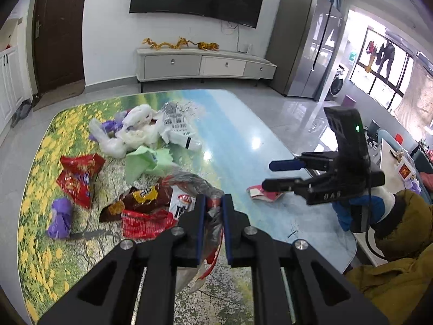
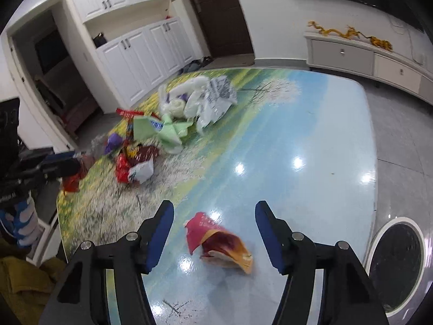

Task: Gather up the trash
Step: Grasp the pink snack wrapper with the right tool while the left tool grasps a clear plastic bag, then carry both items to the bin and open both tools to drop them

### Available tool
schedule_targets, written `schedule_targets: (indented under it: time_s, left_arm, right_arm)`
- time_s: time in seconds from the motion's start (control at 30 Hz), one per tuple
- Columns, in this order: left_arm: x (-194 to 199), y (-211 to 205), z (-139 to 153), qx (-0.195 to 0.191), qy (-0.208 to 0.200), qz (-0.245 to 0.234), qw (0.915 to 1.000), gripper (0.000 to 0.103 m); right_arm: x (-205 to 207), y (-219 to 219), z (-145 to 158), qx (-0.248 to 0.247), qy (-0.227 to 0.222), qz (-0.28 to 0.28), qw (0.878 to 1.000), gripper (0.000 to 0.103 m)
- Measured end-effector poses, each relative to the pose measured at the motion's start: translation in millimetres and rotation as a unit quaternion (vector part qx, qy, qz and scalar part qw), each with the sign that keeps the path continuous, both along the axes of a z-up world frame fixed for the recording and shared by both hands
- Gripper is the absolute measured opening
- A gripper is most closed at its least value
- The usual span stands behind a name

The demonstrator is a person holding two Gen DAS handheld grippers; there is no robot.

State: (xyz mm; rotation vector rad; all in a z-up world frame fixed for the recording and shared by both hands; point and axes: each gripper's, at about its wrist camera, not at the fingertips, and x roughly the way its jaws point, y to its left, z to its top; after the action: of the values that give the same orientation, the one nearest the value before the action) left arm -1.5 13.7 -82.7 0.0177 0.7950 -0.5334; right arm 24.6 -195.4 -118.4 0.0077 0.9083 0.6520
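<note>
My left gripper (image 1: 213, 211) pinches a clear wrapper (image 1: 208, 227), my right gripper (image 2: 213, 233) gapes empty over a red packet (image 2: 216, 241), and most litter (image 1: 130, 146) still lies strewn across the table (image 1: 243, 124), uncollected.

The glossy landscape-printed table (image 2: 311, 135) lies bare across its blue half, out to the far right corner. Only a crumpled red-and-orange wrapper (image 2: 216, 239) lies there, near the front edge. A heap of white plastic bags (image 2: 200, 100), green paper (image 2: 162, 132) and red snack packets (image 1: 78, 176) crowds the left edge and far left corner.
</note>
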Motion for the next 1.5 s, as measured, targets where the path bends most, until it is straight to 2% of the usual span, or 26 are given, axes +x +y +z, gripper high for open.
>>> schedule_targets:
  time_s: [0.07,0.17,0.37,0.53,0.7,1.1,1.17,1.3,1.4,1.5]
  left_arm:
    - [-2.0,2.8,-1.5,-0.001,0.001,0.004,1.0000,0.011]
    - [-2.0,4.0,-2.2,0.001,0.001,0.006,1.0000,0.011]
    - [3.5,-2.0,-3.1,0.011,0.003,0.007,0.9999,0.011]
    - [7.5,-9.5,-0.9,0.018,0.001,0.003,0.9998,0.011]
    - [12.2,-19.4,2.7,0.022,-0.002,-0.004,0.9998,0.011]
    - [36.7,-74.0,16.3,0.030,-0.012,-0.061,0.9976,0.011]
    - [45.8,-94.0,20.5,0.030,-0.014,-0.081,0.9961,0.011]
    - [66.6,-151.1,26.2,0.016,-0.012,-0.136,0.9905,0.011]
    - [84.1,-204.2,23.4,0.003,0.003,-0.175,0.9845,0.011]
    - [99.6,-261.9,16.0,-0.013,0.028,-0.211,0.9771,0.011]
  right_arm:
    - [-3.0,7.6,-8.0,-0.025,0.001,0.017,1.000,0.056]
    - [-9.7,14.2,-15.4,-0.053,-0.002,0.034,0.998,0.043]
    - [-17.7,20.2,-20.3,-0.084,-0.014,0.044,0.995,0.032]
    - [-19.7,15.3,-20.4,-0.066,-0.007,0.040,0.997,0.029]
    - [-20.0,2.4,-17.9,-0.021,0.009,0.022,0.999,0.026]
    - [-15.7,-27.5,-1.6,0.071,-0.001,-0.020,0.997,0.025]
    - [-14.4,-42.0,5.1,0.091,-0.011,-0.043,0.995,0.025]
    - [-15.2,-94.7,21.1,0.101,-0.042,-0.118,0.987,0.025]
    - [-18.1,-161.3,23.8,0.090,-0.055,-0.207,0.973,0.025]
    - [-22.2,-216.1,15.4,0.080,-0.048,-0.275,0.957,0.025]
